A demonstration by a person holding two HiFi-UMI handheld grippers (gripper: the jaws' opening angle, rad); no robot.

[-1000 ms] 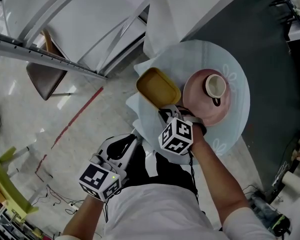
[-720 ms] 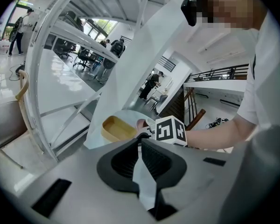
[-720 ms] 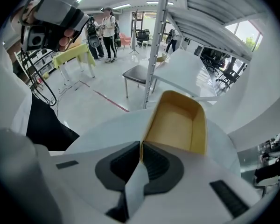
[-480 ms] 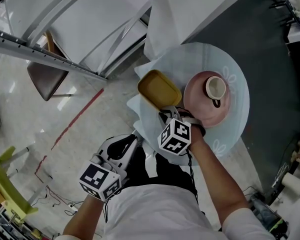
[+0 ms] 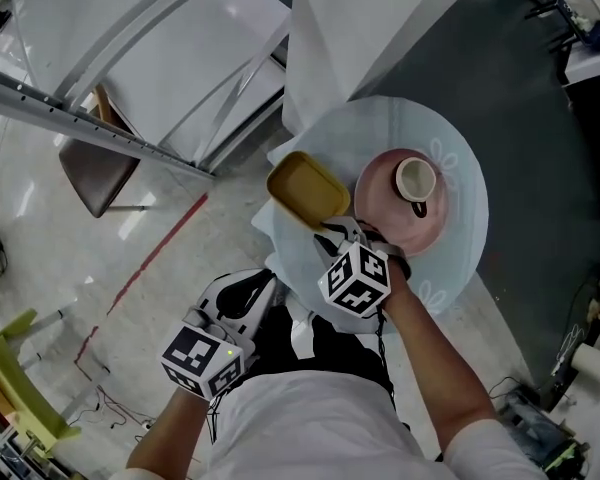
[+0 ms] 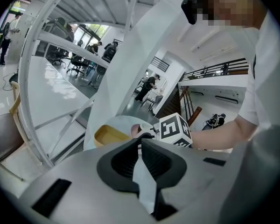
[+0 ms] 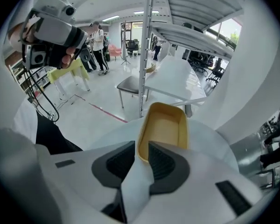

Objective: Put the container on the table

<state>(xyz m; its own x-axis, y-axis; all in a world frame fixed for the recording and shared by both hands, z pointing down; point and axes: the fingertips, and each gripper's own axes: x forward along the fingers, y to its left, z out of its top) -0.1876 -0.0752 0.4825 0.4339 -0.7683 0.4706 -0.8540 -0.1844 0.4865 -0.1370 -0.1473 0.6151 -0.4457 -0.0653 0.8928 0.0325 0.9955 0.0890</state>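
- Right gripper (image 7: 141, 149)'s fingers clamp the yellow rectangular plastic container (image 7: 165, 122)'s near rim, probably to steady it at the round pale-blue counter (image 5: 458, 260)'s left edge.
- Left gripper (image 6: 140, 143) idles, fingers closed, empty.

I see a round pink dish (image 5: 380, 218) with a cream cup (image 5: 416, 180), dark handle, standing upright inside it. Upper left: white metal shelving rack (image 5: 80, 120), with a brown-seated chair (image 5: 92, 168) partly behind its lower beam. A red tape line (image 5: 155, 253) runs diagonally across the glossy pale floor (image 5: 40, 268). Yellow-green frame (image 5: 10, 378) lower left, loose black cables (image 5: 110, 403) near it. Dark grey flooring (image 5: 550, 148) on the right. People (image 7: 99, 41) stand far back in the right gripper view.
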